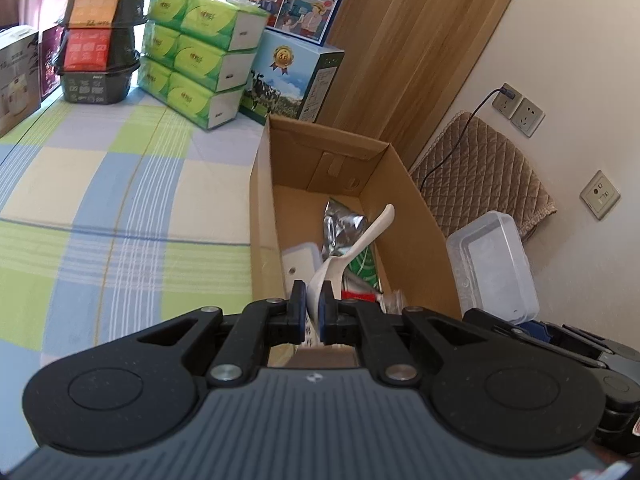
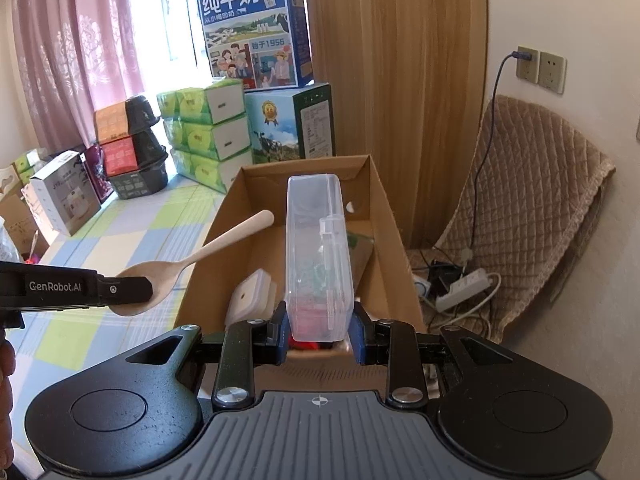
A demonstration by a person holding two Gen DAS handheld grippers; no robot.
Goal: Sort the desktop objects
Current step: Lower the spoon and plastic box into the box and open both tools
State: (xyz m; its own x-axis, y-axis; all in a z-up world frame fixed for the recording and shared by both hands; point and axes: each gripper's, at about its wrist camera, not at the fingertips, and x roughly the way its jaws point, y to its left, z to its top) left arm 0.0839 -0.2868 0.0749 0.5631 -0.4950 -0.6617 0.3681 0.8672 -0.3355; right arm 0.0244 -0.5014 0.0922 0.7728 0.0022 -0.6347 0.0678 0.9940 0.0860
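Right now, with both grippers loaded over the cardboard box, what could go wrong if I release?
1. The left gripper pinches the pale plastic spoon by its bowl, long handle sticking out; in the right wrist view it looks outside the open brown cardboard box, so it may land on the checked cloth.
2. The right gripper holds the clear plastic lidded container by one end only; it could tip, or drop onto the small white container.
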